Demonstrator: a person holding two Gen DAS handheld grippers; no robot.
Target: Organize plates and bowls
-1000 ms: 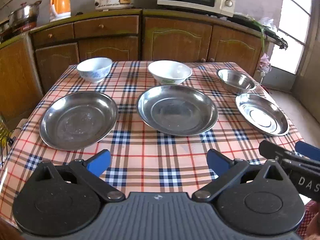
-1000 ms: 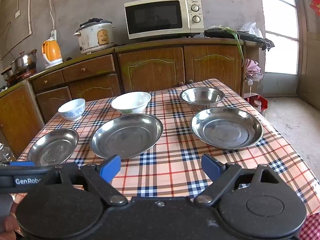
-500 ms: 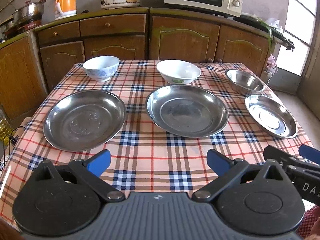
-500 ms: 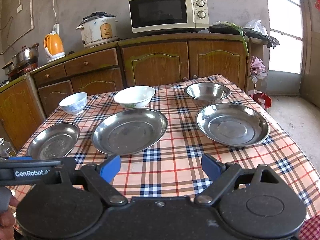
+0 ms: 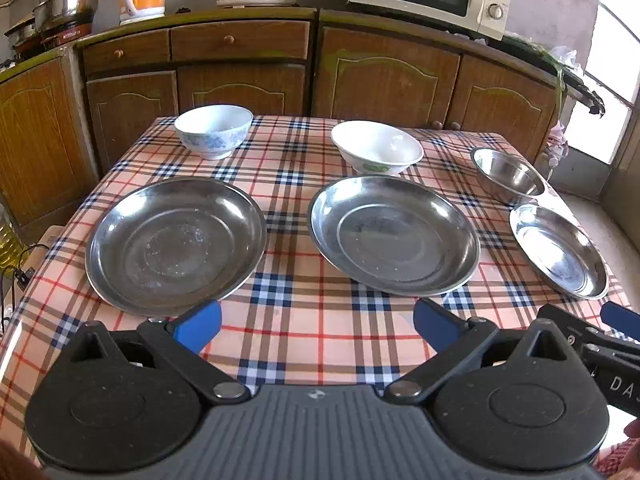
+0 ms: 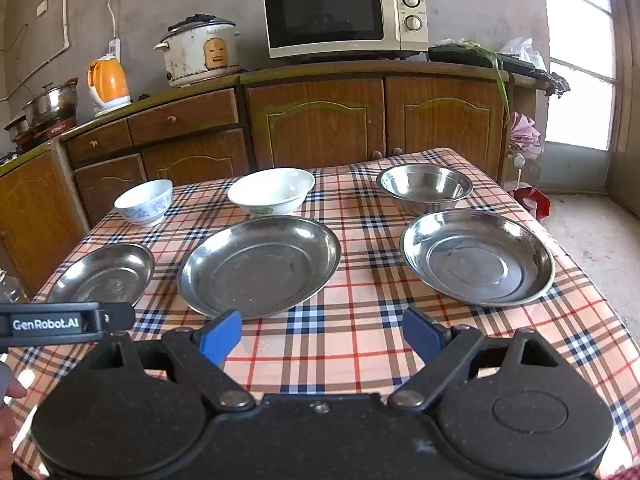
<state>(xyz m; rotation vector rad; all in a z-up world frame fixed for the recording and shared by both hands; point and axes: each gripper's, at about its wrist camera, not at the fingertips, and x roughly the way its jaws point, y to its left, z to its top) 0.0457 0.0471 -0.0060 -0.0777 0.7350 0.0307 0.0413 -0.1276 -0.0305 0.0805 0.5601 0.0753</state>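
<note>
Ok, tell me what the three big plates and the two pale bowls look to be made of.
The left plate, middle plate and right plate look like stainless steel: grey, shiny, with mirror glints; the left one looks duller. The blue-patterned bowl and white bowl look like glazed ceramic, opaque and glossy, though melamine is possible.

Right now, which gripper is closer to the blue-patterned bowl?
Left. The left gripper sits in front of the leftmost plate, in line with the blue-patterned bowl. The right gripper is further right, facing the middle and right plates.
</note>
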